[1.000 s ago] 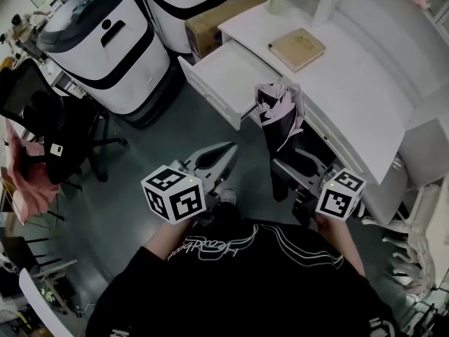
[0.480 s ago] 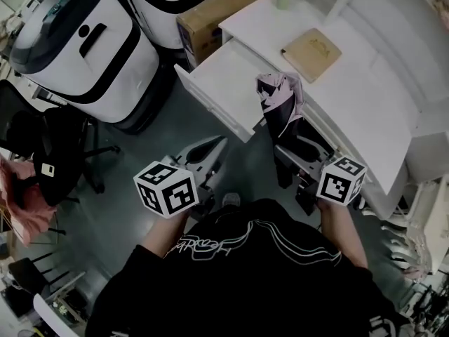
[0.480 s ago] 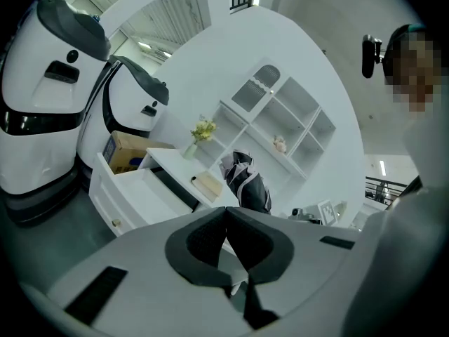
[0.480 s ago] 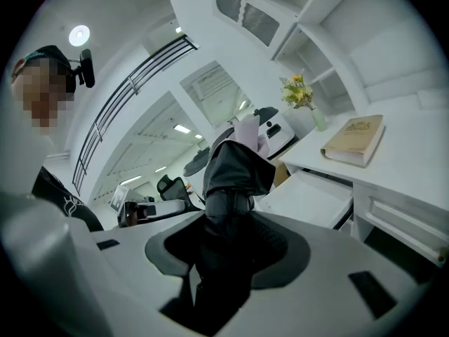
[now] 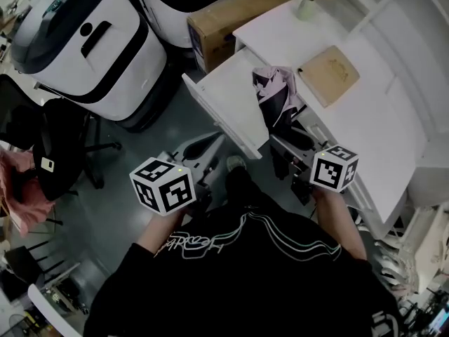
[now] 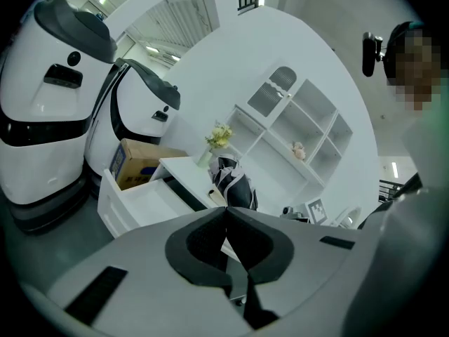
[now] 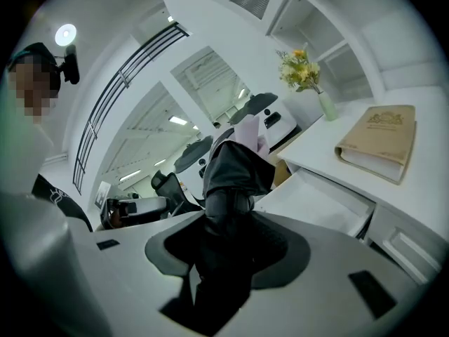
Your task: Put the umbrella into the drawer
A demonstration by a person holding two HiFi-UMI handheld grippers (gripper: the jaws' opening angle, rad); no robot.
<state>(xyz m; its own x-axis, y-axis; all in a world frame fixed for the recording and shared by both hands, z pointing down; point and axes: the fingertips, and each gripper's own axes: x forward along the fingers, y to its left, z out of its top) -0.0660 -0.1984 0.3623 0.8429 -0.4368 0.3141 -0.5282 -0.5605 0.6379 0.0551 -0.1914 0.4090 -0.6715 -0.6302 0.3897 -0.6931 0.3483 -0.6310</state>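
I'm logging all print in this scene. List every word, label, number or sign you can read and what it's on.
Nothing reads for certain.
Script on the black shirt: too warped to read.
Blue label on the cardboard box: blurred.
Stamped cover of the book: too small.
Marker cubes: square patterns only, no words.
On the umbrella: no print visible.

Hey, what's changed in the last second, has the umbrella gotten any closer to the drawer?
The right gripper carried the umbrella forward to the open drawer; in the head view its folded top now overlaps the drawer's right edge instead of stopping short. The left gripper advanced alongside. Unchanged: right gripper shut on the umbrella, left gripper shut and empty, drawer open, book on the desk.
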